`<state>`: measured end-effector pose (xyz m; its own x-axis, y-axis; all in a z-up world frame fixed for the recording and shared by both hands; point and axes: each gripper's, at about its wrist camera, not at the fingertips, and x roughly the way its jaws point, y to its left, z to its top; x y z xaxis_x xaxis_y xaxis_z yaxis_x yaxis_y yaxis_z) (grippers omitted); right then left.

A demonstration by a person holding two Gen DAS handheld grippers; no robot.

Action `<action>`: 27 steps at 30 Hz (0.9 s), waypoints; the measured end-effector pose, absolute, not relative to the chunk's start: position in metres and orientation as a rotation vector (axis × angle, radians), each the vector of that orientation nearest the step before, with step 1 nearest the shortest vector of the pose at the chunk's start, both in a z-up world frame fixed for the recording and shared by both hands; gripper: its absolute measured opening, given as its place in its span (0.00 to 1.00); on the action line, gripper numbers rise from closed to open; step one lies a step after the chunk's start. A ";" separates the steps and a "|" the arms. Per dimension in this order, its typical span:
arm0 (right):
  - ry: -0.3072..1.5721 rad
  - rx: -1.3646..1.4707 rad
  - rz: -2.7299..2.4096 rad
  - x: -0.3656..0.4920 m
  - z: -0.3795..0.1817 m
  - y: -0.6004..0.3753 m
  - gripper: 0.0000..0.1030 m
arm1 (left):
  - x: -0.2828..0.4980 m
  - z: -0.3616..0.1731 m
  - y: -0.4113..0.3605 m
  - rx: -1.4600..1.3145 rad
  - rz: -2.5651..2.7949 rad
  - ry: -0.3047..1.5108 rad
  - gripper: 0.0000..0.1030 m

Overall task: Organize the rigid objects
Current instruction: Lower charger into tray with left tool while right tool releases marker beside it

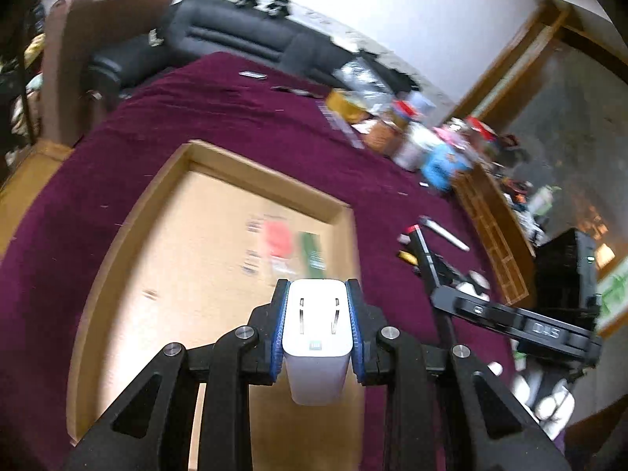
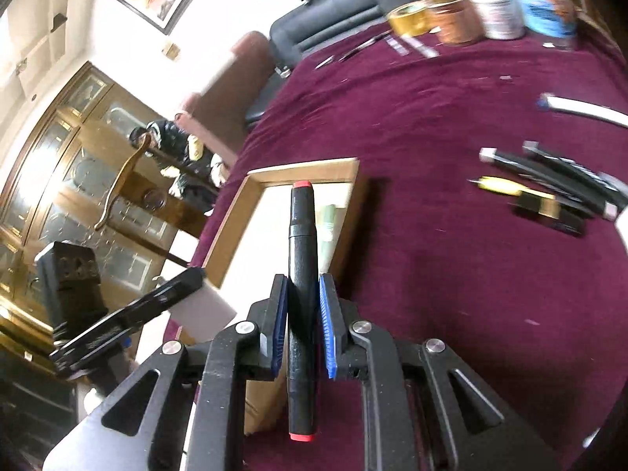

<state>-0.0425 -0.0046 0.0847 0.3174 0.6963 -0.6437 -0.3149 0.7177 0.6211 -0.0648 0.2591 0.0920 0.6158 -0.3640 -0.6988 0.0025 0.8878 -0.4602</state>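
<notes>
My left gripper (image 1: 317, 294) is shut on a white plug adapter (image 1: 316, 337), held above the near edge of a shallow cardboard tray (image 1: 117, 259) on the maroon cloth. My right gripper (image 2: 303, 286) is shut on a black marker with red ends (image 2: 301, 259), which points lengthwise away from the camera over the tray (image 2: 231, 219). In the left wrist view the right gripper (image 1: 439, 294) shows at the right with the marker (image 1: 422, 247). The right wrist view has the left gripper (image 2: 188, 290) and the white adapter (image 2: 208, 310) at the lower left.
Loose pens and markers (image 2: 549, 188) lie on the cloth right of the tray. Jars, a tape roll (image 2: 408, 17) and tubs crowd the table's far edge. A black sofa (image 1: 235, 39) and a brown chair (image 1: 78, 59) stand behind the table.
</notes>
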 end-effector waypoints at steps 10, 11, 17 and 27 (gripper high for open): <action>1.243 0.510 0.698 0.026 0.030 0.114 0.13 | 0.010 0.040 0.308 -0.459 -0.118 1.040 0.22; 1.260 0.523 0.693 0.032 0.023 0.121 0.13 | 0.016 0.037 0.309 -0.472 -0.129 1.046 0.22; 1.284 0.499 0.619 0.050 0.008 0.136 0.13 | 0.042 0.036 0.313 -0.460 -0.132 1.063 0.22; 1.242 0.421 0.544 0.053 0.018 0.132 0.16 | 0.052 0.028 0.308 -0.487 -0.139 1.100 0.39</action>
